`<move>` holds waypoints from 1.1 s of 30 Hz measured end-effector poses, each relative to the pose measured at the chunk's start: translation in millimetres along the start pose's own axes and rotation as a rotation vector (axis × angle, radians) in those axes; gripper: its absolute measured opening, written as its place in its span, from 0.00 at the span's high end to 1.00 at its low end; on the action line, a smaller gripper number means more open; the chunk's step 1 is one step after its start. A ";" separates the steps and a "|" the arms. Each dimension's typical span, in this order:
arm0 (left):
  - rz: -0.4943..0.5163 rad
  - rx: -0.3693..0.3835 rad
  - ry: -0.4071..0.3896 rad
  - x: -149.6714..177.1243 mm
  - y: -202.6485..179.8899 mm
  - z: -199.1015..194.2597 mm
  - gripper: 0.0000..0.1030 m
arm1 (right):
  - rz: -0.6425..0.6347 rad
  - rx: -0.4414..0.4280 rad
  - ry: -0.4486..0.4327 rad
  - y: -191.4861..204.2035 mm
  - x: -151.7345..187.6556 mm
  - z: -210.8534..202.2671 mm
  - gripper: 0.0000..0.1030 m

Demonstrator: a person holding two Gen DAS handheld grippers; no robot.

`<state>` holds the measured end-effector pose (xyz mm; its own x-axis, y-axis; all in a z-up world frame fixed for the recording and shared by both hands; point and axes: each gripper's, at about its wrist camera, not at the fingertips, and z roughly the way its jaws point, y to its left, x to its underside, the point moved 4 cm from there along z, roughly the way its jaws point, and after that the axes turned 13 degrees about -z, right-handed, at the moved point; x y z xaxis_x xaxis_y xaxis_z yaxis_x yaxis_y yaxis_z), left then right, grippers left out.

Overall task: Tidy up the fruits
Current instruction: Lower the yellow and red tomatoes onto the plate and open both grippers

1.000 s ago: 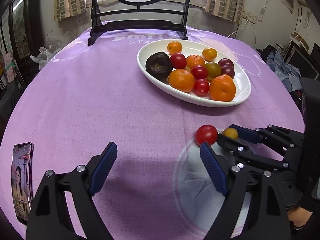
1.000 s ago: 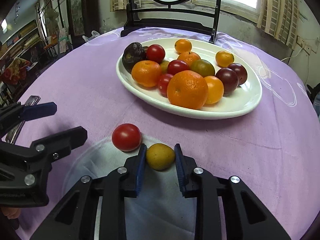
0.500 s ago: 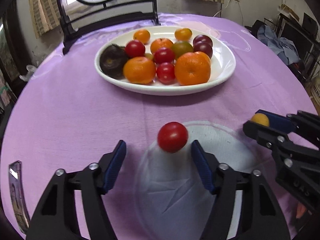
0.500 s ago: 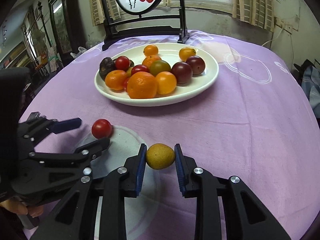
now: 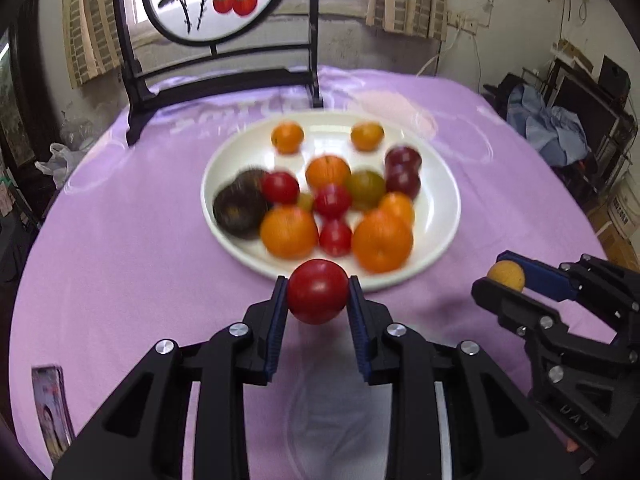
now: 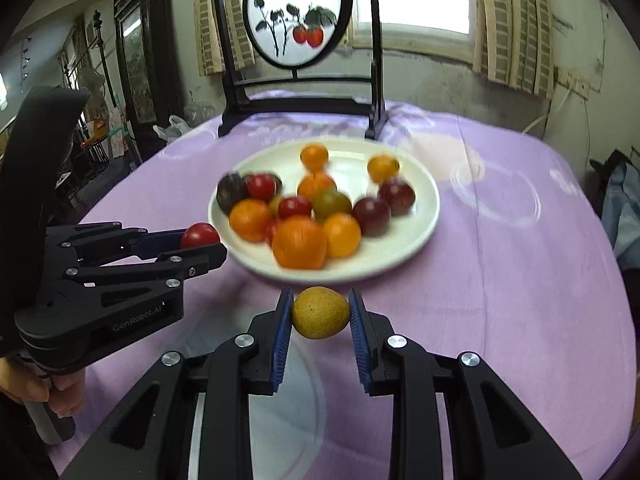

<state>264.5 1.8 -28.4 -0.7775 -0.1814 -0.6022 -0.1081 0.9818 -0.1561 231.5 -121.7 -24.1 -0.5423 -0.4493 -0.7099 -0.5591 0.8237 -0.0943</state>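
Note:
My left gripper (image 5: pixel 317 300) is shut on a red tomato (image 5: pixel 318 291) and holds it above the purple tablecloth, just short of the white oval plate (image 5: pixel 440 216). My right gripper (image 6: pixel 320 314) is shut on a small yellow fruit (image 6: pixel 320 312), also held in the air before the plate (image 6: pixel 420 216). The plate holds several oranges, red tomatoes, dark plums and a dark round fruit (image 5: pixel 240 208). The left gripper with its tomato (image 6: pixel 199 235) shows in the right wrist view; the right gripper with the yellow fruit (image 5: pixel 506 275) shows in the left wrist view.
A clear round plate (image 5: pixel 332 412) lies on the cloth under both grippers, mostly hidden by the fingers. A phone (image 5: pixel 52 412) lies at the near left table edge. A black wooden screen stand (image 5: pixel 216 76) stands at the table's far side.
My left gripper has closed on the red tomato and lifted it off the clear plate. Both grippers have risen and tilted toward the white plate. The right gripper still holds the yellow fruit.

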 end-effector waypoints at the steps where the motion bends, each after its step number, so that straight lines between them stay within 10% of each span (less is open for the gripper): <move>1: -0.008 -0.002 -0.010 -10.1 0.5 0.6 0.72 | -0.005 0.000 -0.012 -1.0 -8.0 1.2 0.72; 15: -0.049 -0.110 -0.035 -80.2 2.9 67.0 0.72 | 0.146 -0.047 0.024 -45.0 -56.4 94.9 0.65; 20: -0.062 -0.138 -0.056 -80.7 4.0 62.0 0.45 | 0.158 -0.027 0.006 -52.6 -49.4 82.6 0.59; 33: -0.081 -0.072 -0.048 -17.9 6.7 10.9 0.23 | 0.121 0.018 -0.019 -27.9 -1.2 18.4 0.29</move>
<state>284.5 11.0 -27.2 -0.7342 -0.2607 -0.6268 -0.2145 0.9651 -0.1501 259.3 -137.8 -33.5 -0.5930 -0.3399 -0.7299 -0.4791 0.8776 -0.0195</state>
